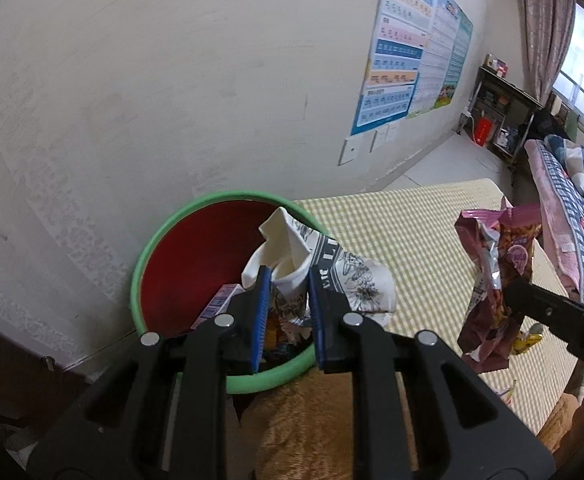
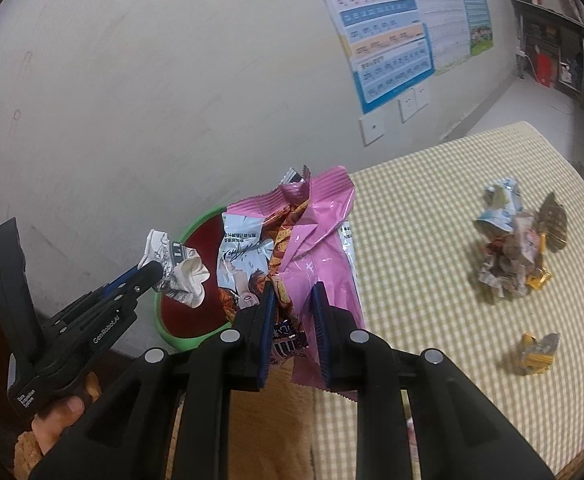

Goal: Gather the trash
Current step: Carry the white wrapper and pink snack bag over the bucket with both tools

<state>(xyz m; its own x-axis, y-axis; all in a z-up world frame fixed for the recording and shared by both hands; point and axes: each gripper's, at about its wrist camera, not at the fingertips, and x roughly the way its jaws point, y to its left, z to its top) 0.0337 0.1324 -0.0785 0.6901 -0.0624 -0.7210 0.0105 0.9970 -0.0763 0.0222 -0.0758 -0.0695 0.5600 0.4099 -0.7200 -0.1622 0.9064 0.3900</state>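
Left hand-held gripper [image 1: 289, 280] clamped on crumpled paper [image 1: 332, 276], right [image 2: 294, 296] on pink wrapper [image 2: 320, 232].

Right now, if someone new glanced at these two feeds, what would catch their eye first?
Probably the pink snack bag, clamped in the right gripper and hanging near the edge of the checked cushion. Next, the crumpled printed paper pinched in the left gripper, held over the green-rimmed red bin by the wall. Further back on the cushion, a heap of wrappers still lies uncollected.
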